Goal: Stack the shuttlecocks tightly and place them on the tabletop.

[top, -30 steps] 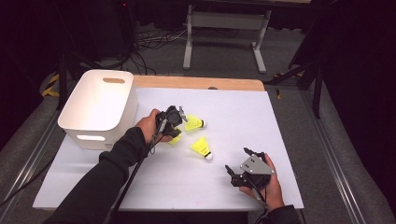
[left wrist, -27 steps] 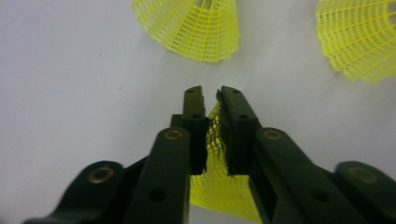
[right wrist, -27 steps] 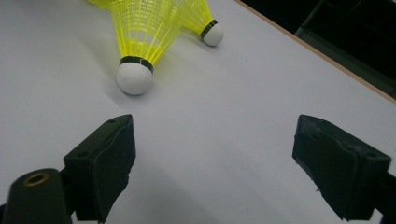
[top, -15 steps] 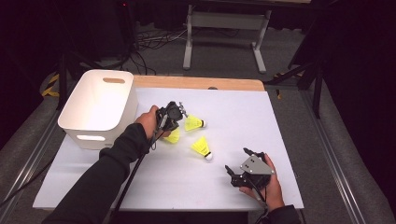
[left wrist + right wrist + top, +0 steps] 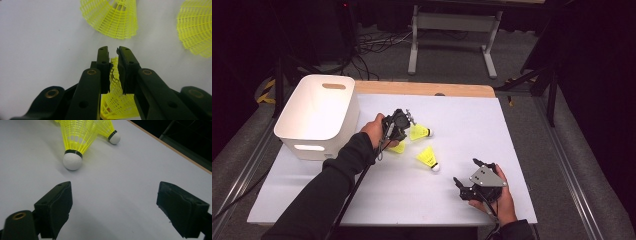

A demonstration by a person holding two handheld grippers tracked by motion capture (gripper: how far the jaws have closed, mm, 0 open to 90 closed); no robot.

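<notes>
Scene: three yellow plastic shuttles on a white bench (image 5: 512,150), white bin (image 5: 319,117) sitting at the left edge, nothing visible in it from here.

Left tool: (image 5: 113,53) nearly shut, pinching the mesh skirt of a shuttle (image 5: 116,100). The jaws have just eased open a touch, but the mesh is plainly between the pads and looks squashed, so I'd call that a grip. From up high the tool (image 5: 404,127) sits mid-bench with that shuttle (image 5: 398,147) peeking out under it.

Right tool: (image 5: 113,205) jaws wide apart, nothing in them, resting low over the bench at the near right (image 5: 472,182).

Other shuttles: one (image 5: 419,132) lies just beside the left tool, cork pointing right. Another (image 5: 428,159) lies a bit nearer, between the two tools, and in the right gripper view its white cork (image 5: 72,161) points toward that tool.

How they'll handle: super light, I reckon, basically no weight. The skirt is thin springy mesh, so it caves in under the pads and probably bounces back. Not fragile exactly, but squeeze hard and it could crease.

Where to grab: the skirt rim works like the left tool has it. The dark band next to the cork looks like the stiffest spot, though the round cork would likely roll away from a sloppy pinch.

Guess at the job: shuttles into the bin, this one being the first.
</notes>
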